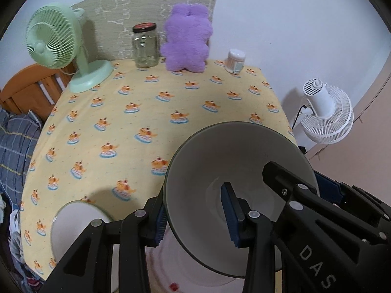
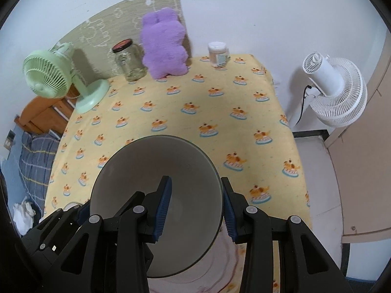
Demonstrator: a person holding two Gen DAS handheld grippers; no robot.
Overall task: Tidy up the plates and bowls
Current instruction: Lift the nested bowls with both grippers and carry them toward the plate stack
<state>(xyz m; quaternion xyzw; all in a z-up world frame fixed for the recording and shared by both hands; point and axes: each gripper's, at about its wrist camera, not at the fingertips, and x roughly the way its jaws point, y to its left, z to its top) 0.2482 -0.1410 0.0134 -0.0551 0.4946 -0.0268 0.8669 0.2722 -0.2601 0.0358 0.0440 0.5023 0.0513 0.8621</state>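
Grey bowl [image 1: 234, 171] hangs at five o'clock in the left view, its near wall pinched by the left claw [image 1: 195, 216], above a plate [image 1: 185, 271]; a second bowl [image 1: 75, 224] waits at seven o'clock on the tabletop [image 1: 146, 112]. Right view: the right claw [image 2: 195, 210] clamps the opposite wall at six o'clock, so stacking looks barely begun.

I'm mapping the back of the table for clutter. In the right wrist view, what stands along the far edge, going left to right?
Green fan → glass jar → purple plush toy → small white-lidded container.
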